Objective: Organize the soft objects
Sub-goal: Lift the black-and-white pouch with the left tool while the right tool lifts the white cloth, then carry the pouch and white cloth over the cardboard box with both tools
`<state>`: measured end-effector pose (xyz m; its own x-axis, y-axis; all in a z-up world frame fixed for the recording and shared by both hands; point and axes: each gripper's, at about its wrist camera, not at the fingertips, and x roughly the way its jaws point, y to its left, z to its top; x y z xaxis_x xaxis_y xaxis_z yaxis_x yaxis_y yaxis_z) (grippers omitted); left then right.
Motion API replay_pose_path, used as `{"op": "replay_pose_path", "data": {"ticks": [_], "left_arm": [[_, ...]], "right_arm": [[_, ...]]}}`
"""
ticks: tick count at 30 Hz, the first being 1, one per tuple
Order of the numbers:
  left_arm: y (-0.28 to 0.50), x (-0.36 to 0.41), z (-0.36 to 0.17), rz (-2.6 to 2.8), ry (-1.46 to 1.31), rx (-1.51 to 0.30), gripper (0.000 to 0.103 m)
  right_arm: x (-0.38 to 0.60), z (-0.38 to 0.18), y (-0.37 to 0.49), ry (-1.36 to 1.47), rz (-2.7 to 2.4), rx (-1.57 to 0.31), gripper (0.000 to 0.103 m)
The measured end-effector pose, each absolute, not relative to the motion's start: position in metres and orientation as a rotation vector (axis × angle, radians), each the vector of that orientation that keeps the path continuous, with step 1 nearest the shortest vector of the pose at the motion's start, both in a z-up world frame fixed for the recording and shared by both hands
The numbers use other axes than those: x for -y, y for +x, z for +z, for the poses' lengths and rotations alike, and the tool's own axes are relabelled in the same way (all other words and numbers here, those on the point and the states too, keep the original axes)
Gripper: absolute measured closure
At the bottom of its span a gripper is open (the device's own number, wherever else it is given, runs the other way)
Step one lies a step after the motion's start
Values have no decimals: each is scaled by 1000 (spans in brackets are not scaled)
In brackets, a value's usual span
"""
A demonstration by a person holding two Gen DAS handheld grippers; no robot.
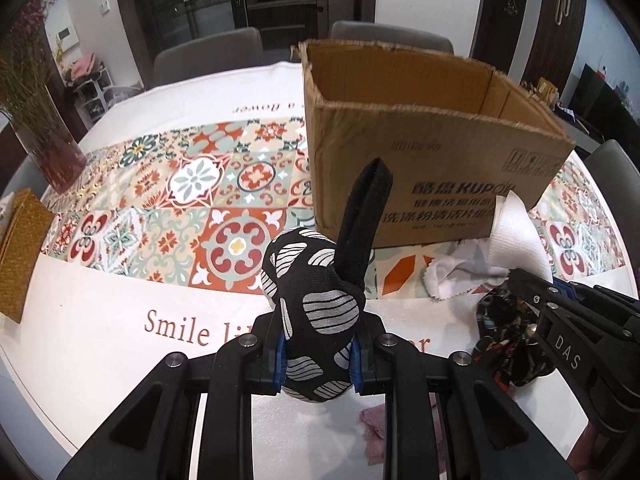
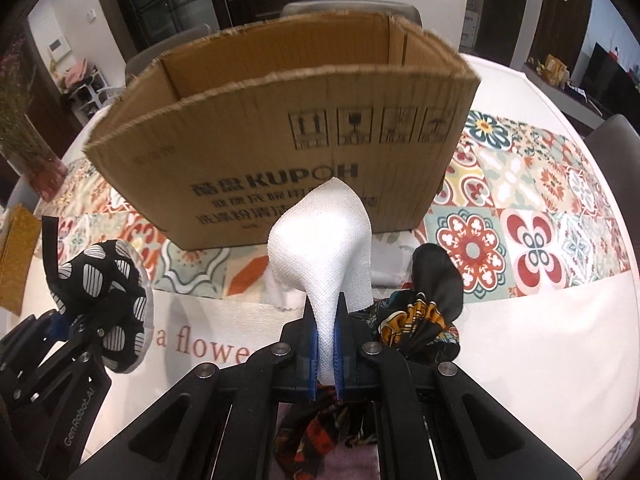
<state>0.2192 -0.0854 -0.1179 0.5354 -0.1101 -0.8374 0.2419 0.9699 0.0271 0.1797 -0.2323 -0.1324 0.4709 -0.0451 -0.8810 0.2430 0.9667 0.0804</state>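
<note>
Cardboard box [image 2: 280, 152] stands open-topped mid-table, evidently the receptacle. Dark patterned cloth [image 2: 424, 312] lies heaped before it toward the table's near edge, unsorted. Left gripper [image 1: 318, 354] pinches the black spotted pouch [image 1: 316, 320]; right gripper [image 2: 326, 354] pinches the white cloth [image 2: 324, 248], both raised, presumably for dropping in.
</note>
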Motion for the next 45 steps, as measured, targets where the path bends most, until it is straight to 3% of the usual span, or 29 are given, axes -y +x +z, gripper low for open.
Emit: {"op": "replay_pose_path", "data": {"ticks": [23, 45], "left_arm": [[171, 87, -41, -238, 129, -825, 79], [187, 92, 7, -252, 107, -764, 79]], "right_arm": [[227, -56, 140, 208, -153, -883, 96], [228, -11, 145, 207, -130, -808, 96]]}}
